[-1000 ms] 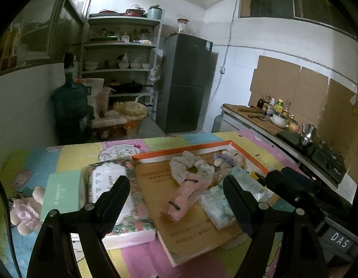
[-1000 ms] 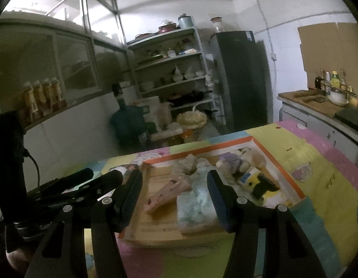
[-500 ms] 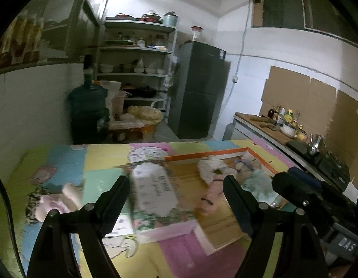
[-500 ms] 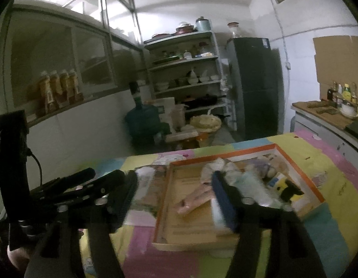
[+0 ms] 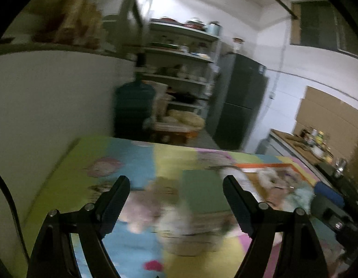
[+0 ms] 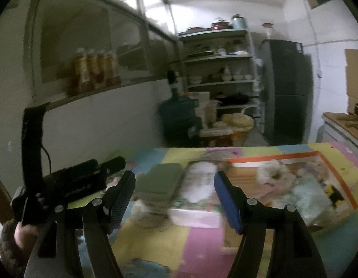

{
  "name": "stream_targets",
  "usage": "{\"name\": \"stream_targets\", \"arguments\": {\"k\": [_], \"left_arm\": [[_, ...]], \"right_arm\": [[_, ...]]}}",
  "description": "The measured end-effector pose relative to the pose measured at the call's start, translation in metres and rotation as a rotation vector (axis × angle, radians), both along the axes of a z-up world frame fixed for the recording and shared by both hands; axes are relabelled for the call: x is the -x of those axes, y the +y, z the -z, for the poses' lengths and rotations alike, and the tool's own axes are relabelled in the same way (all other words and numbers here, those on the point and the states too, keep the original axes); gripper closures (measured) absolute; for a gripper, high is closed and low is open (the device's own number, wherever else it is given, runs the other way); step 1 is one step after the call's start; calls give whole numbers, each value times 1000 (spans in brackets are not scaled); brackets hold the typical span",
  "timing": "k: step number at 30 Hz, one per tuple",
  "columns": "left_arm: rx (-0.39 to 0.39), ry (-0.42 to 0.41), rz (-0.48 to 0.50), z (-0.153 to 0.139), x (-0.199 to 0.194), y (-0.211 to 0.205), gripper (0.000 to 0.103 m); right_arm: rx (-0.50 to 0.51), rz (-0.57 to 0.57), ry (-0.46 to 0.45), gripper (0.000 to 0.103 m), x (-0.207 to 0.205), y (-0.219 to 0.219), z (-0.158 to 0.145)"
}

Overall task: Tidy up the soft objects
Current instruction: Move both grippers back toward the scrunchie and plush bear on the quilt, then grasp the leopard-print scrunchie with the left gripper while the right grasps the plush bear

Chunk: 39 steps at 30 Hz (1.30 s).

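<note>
My left gripper (image 5: 176, 197) is open with nothing between its fingers; it hovers over the colourful mat (image 5: 123, 157). Beyond its tips lie a blurred pink plush toy (image 5: 137, 210), a green box (image 5: 202, 192) and a floral box (image 5: 185, 229). The orange-rimmed cardboard tray (image 6: 271, 158) sits to the right and holds a white fluffy piece (image 6: 269, 171), a pale blue soft pack (image 6: 308, 190) and a yellow-and-black toy (image 6: 331, 191). My right gripper (image 6: 174, 185) is open and empty, in front of the green box (image 6: 162, 180) and floral box (image 6: 202, 183).
A white wall (image 5: 51, 106) borders the mat on the left. Behind the table stand a dark water jug (image 5: 135, 108), a shelf rack (image 5: 183, 58) and a dark fridge (image 5: 239, 99). A counter with bottles (image 5: 315, 139) runs along the right. A hand (image 6: 23, 231) holds the left gripper's handle.
Both views have swung left, so the tray has slid to the right of each frame. The plush toy and green box now lie ahead of the left fingers. The right jaws have widened.
</note>
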<state>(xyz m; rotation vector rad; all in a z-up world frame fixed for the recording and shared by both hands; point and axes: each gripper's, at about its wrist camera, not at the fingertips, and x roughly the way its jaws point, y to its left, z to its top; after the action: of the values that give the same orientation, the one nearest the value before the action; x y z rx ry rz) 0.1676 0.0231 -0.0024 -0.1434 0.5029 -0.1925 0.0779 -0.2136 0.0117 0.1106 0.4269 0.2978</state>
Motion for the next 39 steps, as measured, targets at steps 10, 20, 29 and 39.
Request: {"name": "stream_targets", "arguments": {"k": [10,20,29,39], "left_arm": [[-32,68,-126,25,-16,86,21],[-78,253,-83,77,-46,98,21],[-10,371,-7,96,-73,95,27],[162,304,-21,89,-70,119,90]], "right_arm": [[37,-157,36,31,-14,76,12],[53,-228,89,31,-31,126,28],[43,-245,133,31,-53,146,36],[33,-248,177,31,-73,163,45]]}}
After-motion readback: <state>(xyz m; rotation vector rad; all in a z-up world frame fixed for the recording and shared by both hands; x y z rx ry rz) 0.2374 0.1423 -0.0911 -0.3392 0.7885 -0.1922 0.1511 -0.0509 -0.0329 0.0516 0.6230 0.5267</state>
